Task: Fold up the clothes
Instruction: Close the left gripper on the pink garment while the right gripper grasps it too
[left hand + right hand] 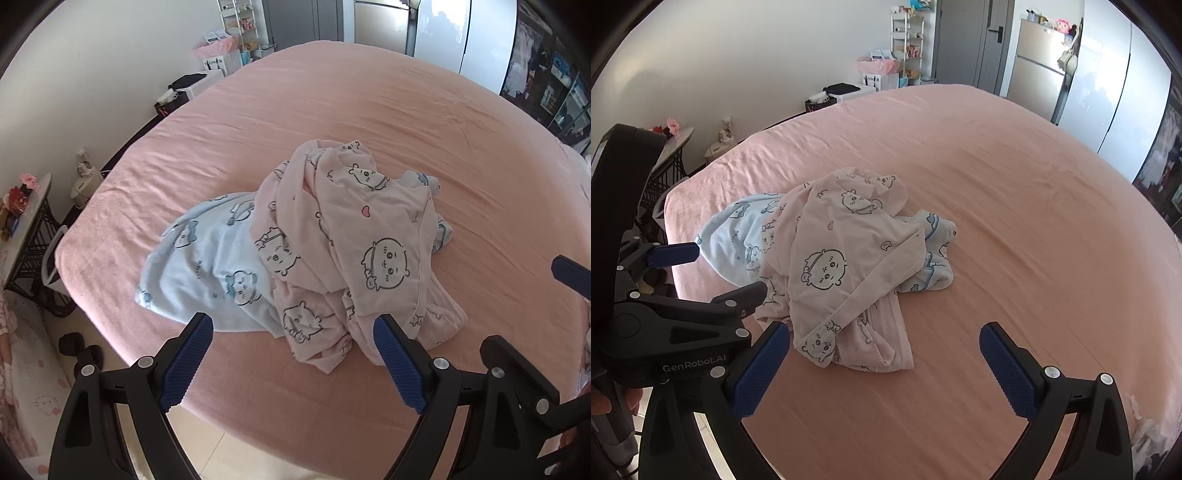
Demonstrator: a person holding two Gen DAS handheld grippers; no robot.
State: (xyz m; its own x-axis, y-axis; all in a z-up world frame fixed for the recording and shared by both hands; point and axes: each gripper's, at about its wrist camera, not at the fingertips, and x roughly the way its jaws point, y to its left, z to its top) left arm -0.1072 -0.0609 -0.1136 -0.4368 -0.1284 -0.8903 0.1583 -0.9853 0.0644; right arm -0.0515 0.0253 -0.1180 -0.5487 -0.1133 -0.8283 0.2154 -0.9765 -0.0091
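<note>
A crumpled pile of clothes lies near the front edge of the pink bed [332, 103] [1015, 177]. On top is a pale pink garment [354, 236] [842, 266] printed with cartoon faces. A light blue garment [207, 266] [738, 236] with the same print pokes out beneath it on the left, and a bit of blue [934, 254] shows on the right. My left gripper [291, 332] hovers open just short of the pile, nothing between its blue pads. My right gripper [886, 339] is open too, held above the pile's near edge. The left gripper [724, 269] shows at the left of the right wrist view.
A white wall runs along the bed's left side, with a small side table [26, 221] and dark dumbbells [81, 347] on the floor. Shelves and boxes [905, 48] stand past the far corner, a fridge [1041, 66] and a wardrobe to the right. A person's fingers [605, 402] hold the left gripper's handle.
</note>
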